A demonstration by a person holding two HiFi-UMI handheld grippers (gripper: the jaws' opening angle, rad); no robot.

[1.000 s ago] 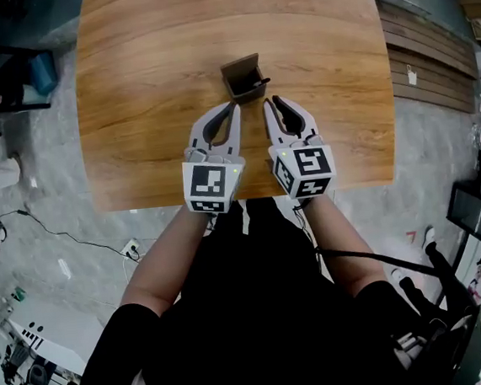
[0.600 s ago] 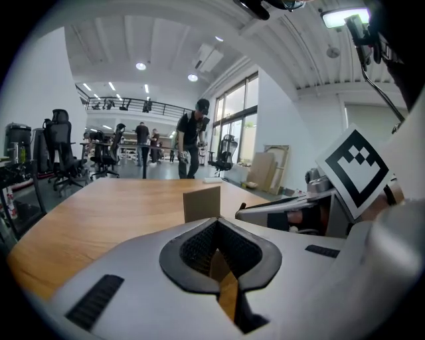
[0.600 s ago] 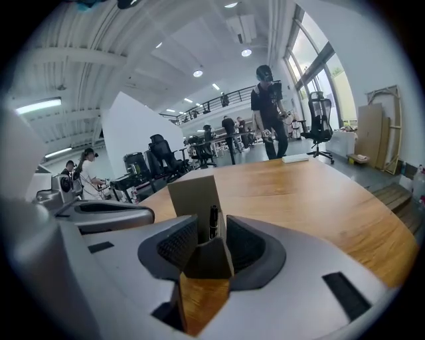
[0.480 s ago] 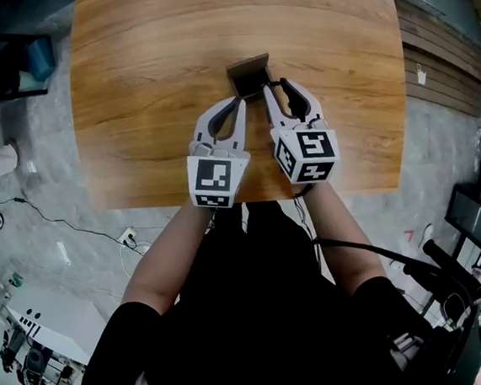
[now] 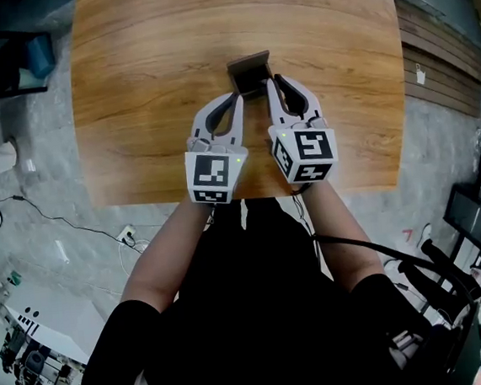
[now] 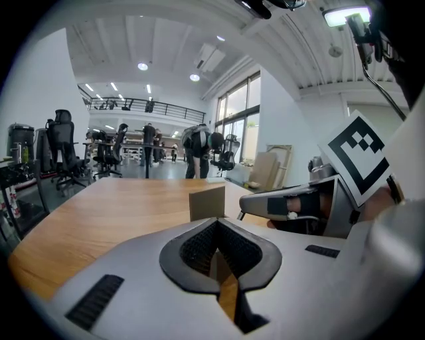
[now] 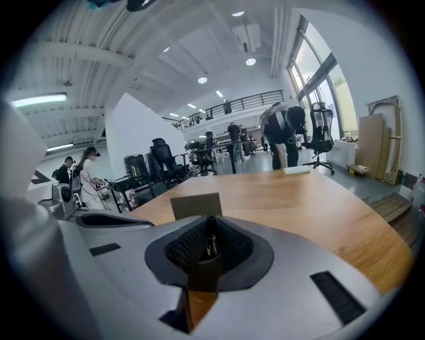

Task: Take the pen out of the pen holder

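Observation:
A small brown pen holder (image 5: 248, 66) stands on the wooden table (image 5: 143, 61), just ahead of both grippers. My right gripper (image 5: 271, 80) reaches its front right corner. In the right gripper view a dark pen (image 7: 211, 244) stands upright between the pads, and the right gripper (image 7: 210, 220) is shut on it, with the pen holder (image 7: 194, 204) right behind and below. My left gripper (image 5: 237, 100) sits just short of the holder's front left corner, shut with nothing in it. In the left gripper view the left gripper (image 6: 216, 221) faces the pen holder (image 6: 207, 202).
The table's near edge (image 5: 224, 199) lies under my wrists. Grey floor with a cable (image 5: 67, 238) lies to the left, wooden boards (image 5: 439, 58) to the right. Office chairs (image 6: 63, 149) and people (image 7: 282, 133) stand far behind the table.
My right gripper has moved forward to the holder's front right corner and its jaws now stand around the pen. The left gripper has edged slightly forward.

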